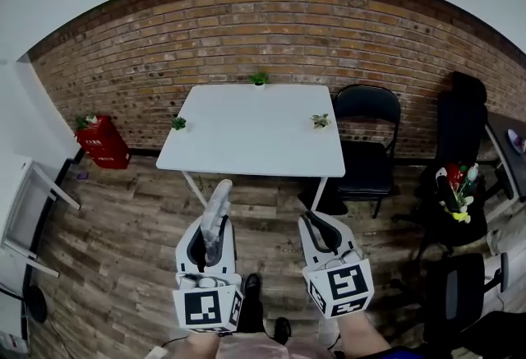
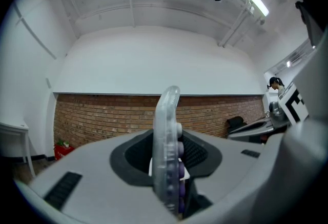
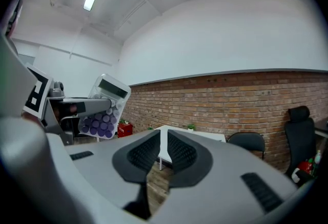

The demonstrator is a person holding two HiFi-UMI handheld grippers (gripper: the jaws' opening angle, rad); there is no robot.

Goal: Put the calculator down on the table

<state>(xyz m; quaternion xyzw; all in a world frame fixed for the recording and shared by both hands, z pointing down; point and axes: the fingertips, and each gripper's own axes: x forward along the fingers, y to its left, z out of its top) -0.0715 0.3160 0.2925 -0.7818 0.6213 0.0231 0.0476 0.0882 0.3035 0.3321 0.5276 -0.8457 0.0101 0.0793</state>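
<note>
A clear-cased calculator with purple keys stands on edge between the pads of my left gripper, which is shut on it. From the left gripper view the calculator is edge-on, and it sticks up past the fingertips. The right gripper view has it at the left, display uppermost. My right gripper is shut and holds nothing; only a thin slit shows between its pads. Both grippers hang over the wooden floor, short of the white table.
Three small potted plants stand on the table, at the back edge, the left edge and the right. A black folding chair is to the table's right. A red box sits by the brick wall, and office chairs stand far right.
</note>
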